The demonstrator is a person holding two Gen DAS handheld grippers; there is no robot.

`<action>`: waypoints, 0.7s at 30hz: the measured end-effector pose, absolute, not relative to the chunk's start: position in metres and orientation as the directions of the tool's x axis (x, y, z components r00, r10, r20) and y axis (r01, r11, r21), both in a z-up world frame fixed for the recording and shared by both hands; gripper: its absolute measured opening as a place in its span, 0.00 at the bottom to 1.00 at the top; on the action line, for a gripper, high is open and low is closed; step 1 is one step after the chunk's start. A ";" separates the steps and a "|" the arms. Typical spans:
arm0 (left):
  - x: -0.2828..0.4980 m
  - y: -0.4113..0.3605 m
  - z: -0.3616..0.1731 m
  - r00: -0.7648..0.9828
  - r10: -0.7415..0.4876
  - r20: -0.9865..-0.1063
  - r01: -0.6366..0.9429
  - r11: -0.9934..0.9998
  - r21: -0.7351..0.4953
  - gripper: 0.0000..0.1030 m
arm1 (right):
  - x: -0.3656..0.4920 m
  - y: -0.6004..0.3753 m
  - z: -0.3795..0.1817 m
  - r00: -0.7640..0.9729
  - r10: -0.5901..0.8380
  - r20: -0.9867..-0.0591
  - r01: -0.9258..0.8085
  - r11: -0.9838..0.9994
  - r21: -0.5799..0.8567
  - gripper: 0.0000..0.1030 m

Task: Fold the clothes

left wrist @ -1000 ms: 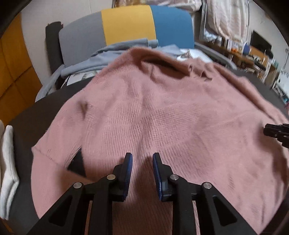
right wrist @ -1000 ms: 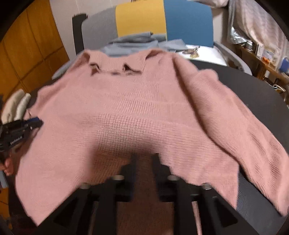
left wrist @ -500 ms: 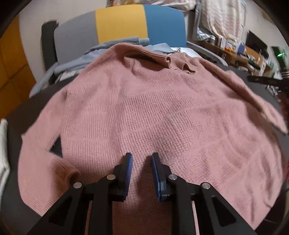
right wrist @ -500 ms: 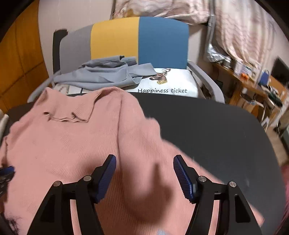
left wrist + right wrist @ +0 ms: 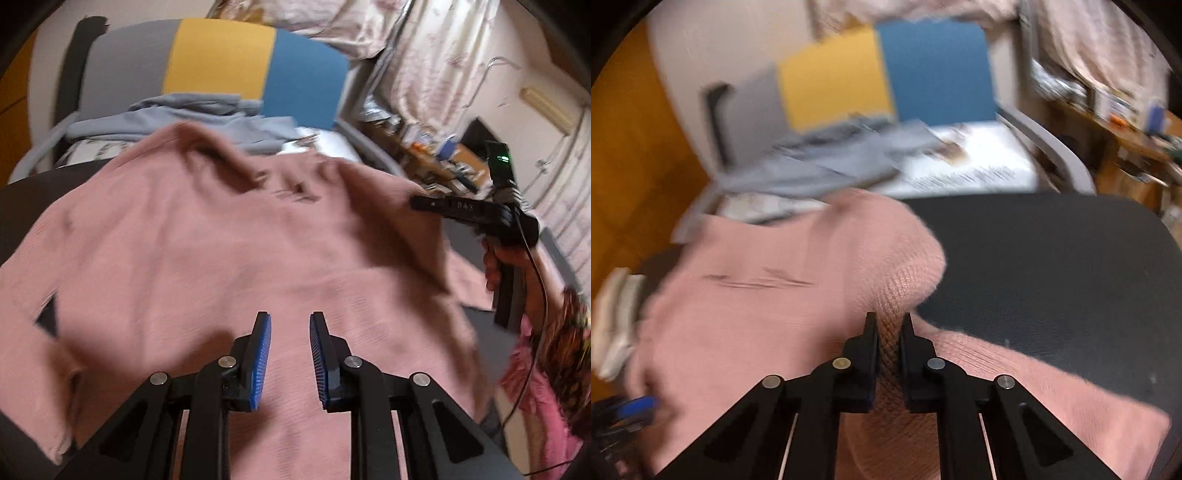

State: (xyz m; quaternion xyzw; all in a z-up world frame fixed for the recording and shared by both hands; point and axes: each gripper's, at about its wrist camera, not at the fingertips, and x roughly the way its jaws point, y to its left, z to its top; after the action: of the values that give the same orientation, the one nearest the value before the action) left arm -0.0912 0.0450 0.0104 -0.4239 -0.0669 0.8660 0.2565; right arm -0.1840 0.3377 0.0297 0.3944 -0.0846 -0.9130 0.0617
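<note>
Two grippers are on my feeds, both working one pink knit sweater [image 5: 229, 251] that lies spread on the dark table [image 5: 1052, 266]. Nearest in the left wrist view, my left gripper [image 5: 290, 354] hangs over the sweater's lower body with its blue-padded fingers [image 5: 260, 358] parted and nothing between them; I cannot tell whether the tips touch the knit. Nearest in the right wrist view, my right gripper [image 5: 887, 345] has its jaws drawn close on a raised fold of the sweater [image 5: 753, 317], with knit showing in the narrow gap. From that pinch a bulge of fabric rises just beyond the fingertips, and a sleeve trails off to the sweater's right over bare table. The left view shows the right gripper [image 5: 419, 202] from the side at the sweater's right shoulder, lifted fabric draped below it, with the person's hand [image 5: 506, 258] on its handle and a patterned sleeve [image 5: 565, 347] behind. The collar sits at the sweater's far edge. To the sweater's left, at the table edge, lies a pale cloth [image 5: 613, 325], blurred. Beyond the sweater stands a chair [image 5: 221, 62] with a grey, yellow and blue back, a grey garment [image 5: 177, 114] heaped on its seat. Farther right of the chair, cluttered shelves [image 5: 1126, 122] are too blurred to read.
</note>
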 end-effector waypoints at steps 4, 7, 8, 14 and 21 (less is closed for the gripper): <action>-0.086 0.040 0.032 -0.503 0.594 -0.628 -0.397 -0.804 -0.442 0.22 | -0.123 0.267 0.066 -0.723 -0.324 -0.610 0.254 -0.946 0.201 0.10; -0.083 0.022 0.032 -0.461 0.636 -0.619 -0.355 -0.771 -0.528 0.27 | -0.081 0.207 0.056 -0.663 -0.453 -0.596 0.416 -0.885 0.211 0.10; -0.083 0.015 0.024 -0.424 0.648 -0.633 -0.326 -0.761 -0.561 0.28 | -0.067 0.188 0.049 -0.639 -0.479 -0.602 0.460 -0.865 0.200 0.10; -0.076 -0.028 -0.035 -0.183 0.690 -0.701 -0.063 -0.719 -0.692 0.34 | -0.006 0.090 -0.020 -0.575 -0.430 -0.696 0.602 -0.798 -0.004 0.10; -0.063 -0.064 -0.047 -0.256 0.750 -0.609 0.051 -0.619 -0.784 0.50 | 0.012 0.067 -0.041 -0.547 -0.435 -0.715 0.647 -0.762 -0.030 0.10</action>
State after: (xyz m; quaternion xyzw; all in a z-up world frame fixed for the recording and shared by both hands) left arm -0.0629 -0.0636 -0.0468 -0.5574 -0.3594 0.7063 0.2476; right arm 0.0117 0.0672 -0.0410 0.3596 0.1467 -0.8671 0.3120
